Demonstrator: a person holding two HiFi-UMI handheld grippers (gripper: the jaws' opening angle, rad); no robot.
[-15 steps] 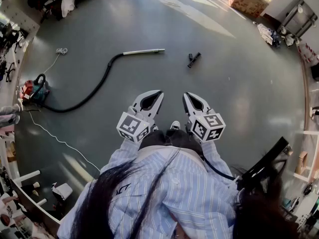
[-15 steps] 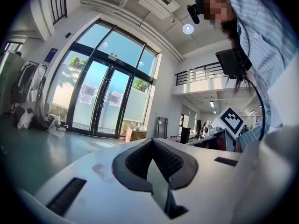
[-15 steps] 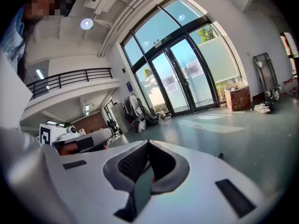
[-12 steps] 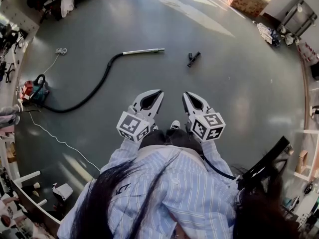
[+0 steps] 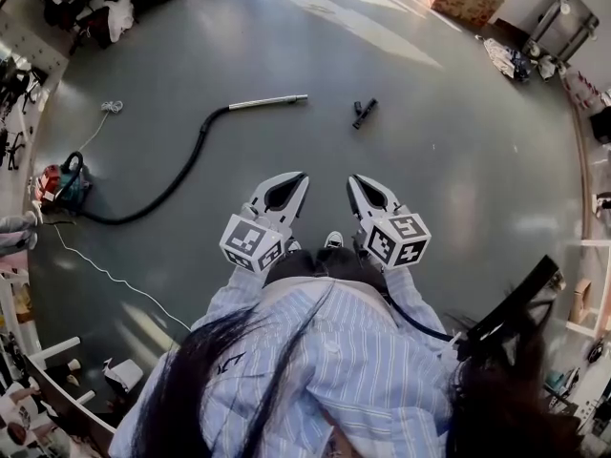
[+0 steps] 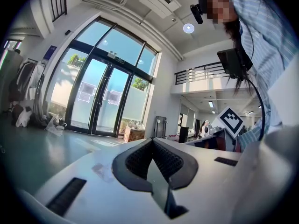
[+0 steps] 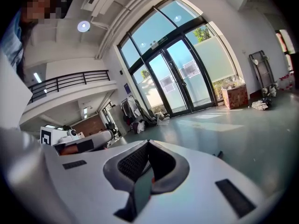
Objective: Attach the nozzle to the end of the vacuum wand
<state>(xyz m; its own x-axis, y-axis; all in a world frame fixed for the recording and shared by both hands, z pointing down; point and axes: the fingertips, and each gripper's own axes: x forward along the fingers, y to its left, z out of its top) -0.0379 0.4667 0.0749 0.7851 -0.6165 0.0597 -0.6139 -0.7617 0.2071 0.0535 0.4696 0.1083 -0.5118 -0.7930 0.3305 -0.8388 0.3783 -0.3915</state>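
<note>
Lying on floor (image 5: 458, 170): one wand (image 5: 269, 101), one nozzle (image 5: 364, 113); left gripper (image 5: 302, 176), right gripper (image 5: 352, 179) closed.

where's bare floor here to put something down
Bare floor lies between the vacuum wand, the nozzle and the person, and widely right of the nozzle. Crowded: the left edge, around the vacuum cleaner, hose and white cable.

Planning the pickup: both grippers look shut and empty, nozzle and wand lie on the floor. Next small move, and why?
Probably bring the right gripper forward and down toward the nozzle, opening its jaws on the way. It and the left gripper are both shut and empty. The nozzle lies well ahead, apart from the wand tip, and on the right gripper's side.
</note>
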